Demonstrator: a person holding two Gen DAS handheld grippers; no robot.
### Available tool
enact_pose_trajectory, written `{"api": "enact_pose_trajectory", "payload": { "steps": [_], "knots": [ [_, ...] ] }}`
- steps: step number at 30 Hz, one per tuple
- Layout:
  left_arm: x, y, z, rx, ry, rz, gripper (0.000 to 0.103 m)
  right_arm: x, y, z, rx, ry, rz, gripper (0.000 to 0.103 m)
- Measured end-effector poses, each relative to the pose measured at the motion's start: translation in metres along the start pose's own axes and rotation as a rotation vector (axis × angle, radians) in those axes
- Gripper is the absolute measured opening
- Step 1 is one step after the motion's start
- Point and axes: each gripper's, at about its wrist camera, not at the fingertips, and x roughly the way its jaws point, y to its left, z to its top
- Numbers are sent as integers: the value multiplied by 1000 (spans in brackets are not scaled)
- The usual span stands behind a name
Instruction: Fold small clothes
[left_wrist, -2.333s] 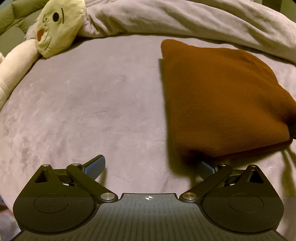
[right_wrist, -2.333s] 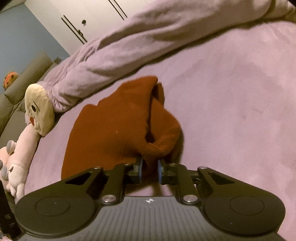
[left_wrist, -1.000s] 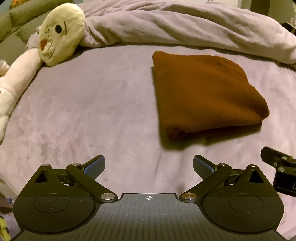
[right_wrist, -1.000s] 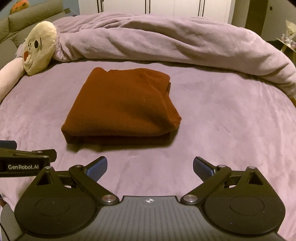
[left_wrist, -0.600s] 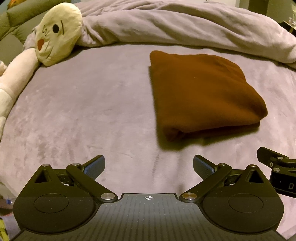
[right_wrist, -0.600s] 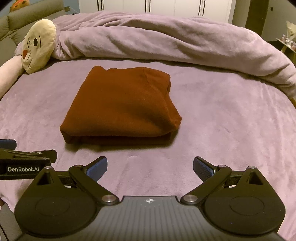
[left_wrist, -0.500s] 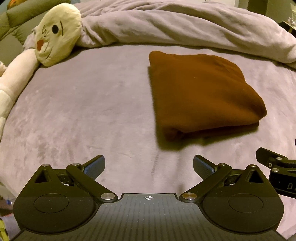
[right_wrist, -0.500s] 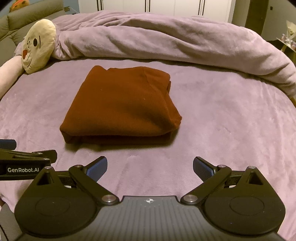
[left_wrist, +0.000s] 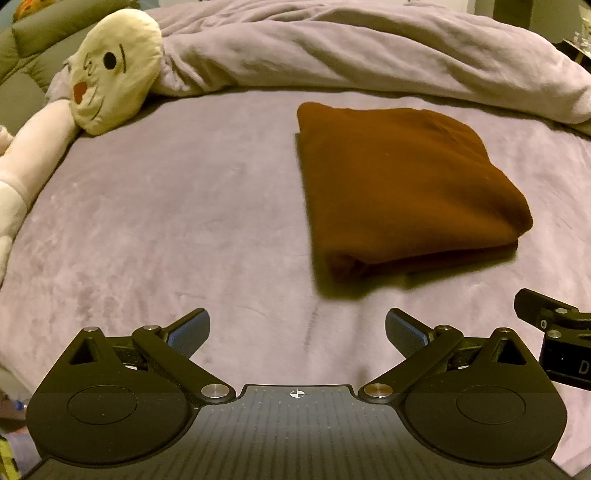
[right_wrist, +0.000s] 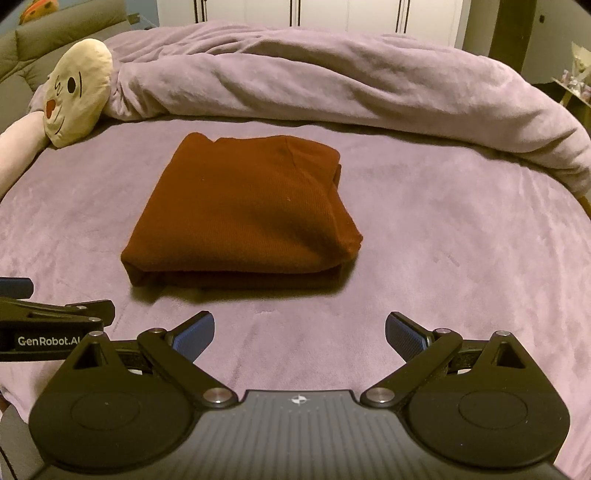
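A rust-brown garment (left_wrist: 399, 184) lies folded in a thick rectangle on the purple bed cover (left_wrist: 184, 221); it also shows in the right wrist view (right_wrist: 243, 214). My left gripper (left_wrist: 297, 328) is open and empty, a short way in front of the garment's near left corner. My right gripper (right_wrist: 299, 328) is open and empty, in front of the garment's near edge. Neither touches the cloth. Part of the right gripper (left_wrist: 554, 332) shows at the right edge of the left wrist view, and part of the left gripper (right_wrist: 48, 325) at the left edge of the right wrist view.
A bunched purple duvet (right_wrist: 332, 85) runs along the back of the bed. A cream plush toy with a drawn face (left_wrist: 114, 70) lies at the back left, its long pale body (left_wrist: 33, 155) along the left edge. White wardrobe doors (right_wrist: 332, 14) stand behind.
2.3 s ago my right gripper was shut on the garment's corner; it has let go and both grippers have pulled back. In the last second almost nothing has moved.
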Motion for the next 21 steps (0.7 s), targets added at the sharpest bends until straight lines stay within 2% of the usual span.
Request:
{"api": "enact_pose_trajectory", "payload": {
  "steps": [21],
  "knots": [
    [-5, -1, -2, -10, -5, -13, 103, -6, -2, -1, -2, -10, 1, 99]
  ]
}}
